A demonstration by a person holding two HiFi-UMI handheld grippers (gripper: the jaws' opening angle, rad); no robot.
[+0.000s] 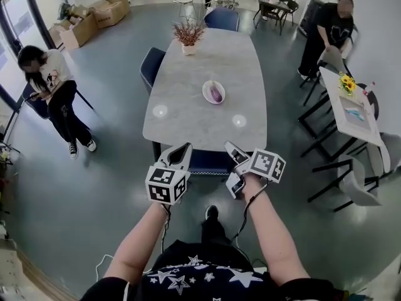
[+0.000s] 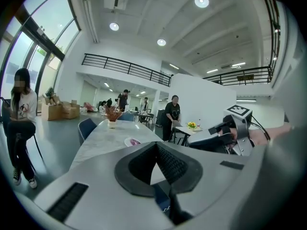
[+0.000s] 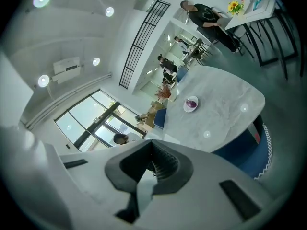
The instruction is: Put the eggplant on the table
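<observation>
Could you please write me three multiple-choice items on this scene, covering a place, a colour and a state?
1. Where is the eggplant? A on the floor; B in the white plate on the table; C in a claw.
2. The chairs at the table are: A red; B blue; C yellow.
3. The left claw and right claw: A hold nothing; B grip the plate; C grip a chair.
B: it lies in the plate. B: their backs show blue. A: both hang empty before the table.

Matt plastic, polished stone

My left gripper (image 2: 156, 145) and right gripper (image 3: 151, 147) are matt grey plastic with ribbed black pads (image 2: 170, 164). The table (image 1: 188, 105) looks like marble – smooth and glossy – as does the white plate (image 1: 206, 93).
</observation>
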